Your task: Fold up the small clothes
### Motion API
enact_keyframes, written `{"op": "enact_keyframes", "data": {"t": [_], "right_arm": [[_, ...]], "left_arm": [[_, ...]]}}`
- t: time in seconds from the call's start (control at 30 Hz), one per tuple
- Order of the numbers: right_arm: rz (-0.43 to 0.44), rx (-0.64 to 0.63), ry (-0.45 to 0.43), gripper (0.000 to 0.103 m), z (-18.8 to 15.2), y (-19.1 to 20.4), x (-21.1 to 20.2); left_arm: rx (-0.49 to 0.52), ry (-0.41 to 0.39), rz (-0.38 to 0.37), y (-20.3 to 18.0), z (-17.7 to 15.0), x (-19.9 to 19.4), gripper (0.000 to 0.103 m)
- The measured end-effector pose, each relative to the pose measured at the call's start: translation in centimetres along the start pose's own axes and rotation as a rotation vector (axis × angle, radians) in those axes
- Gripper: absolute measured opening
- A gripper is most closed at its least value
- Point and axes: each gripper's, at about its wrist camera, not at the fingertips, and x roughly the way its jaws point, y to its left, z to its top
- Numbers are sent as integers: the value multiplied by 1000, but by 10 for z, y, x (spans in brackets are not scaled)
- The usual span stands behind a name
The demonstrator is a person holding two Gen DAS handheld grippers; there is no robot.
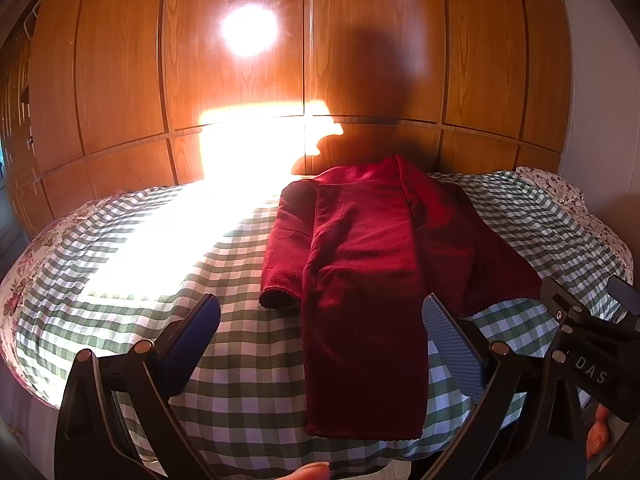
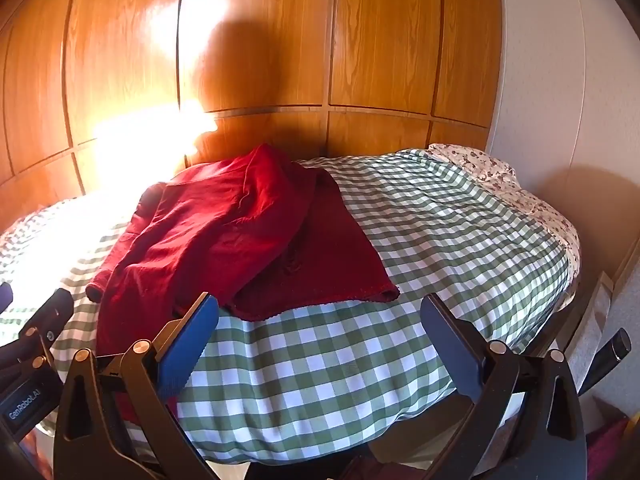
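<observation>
Red fabric first: we count one garment, a dark red sweater lying partly folded at the centre of the bed, one sleeve laid down its front. Our two tongs hover low over the near edge of the checked cover, both spread wide and holding nothing: the left tongs frame the sweater's hem, the right tongs sit lower right of it. Behind stands a wooden wardrobe.
</observation>
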Motion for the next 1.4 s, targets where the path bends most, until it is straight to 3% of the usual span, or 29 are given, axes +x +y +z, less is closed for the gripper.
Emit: {"op": "enact_keyframes", "data": {"t": [1.4], "right_arm": [[-24, 15, 67, 100, -4, -5, 20]], "left_arm": [[24, 60, 11, 1, -2, 15, 101]]}}
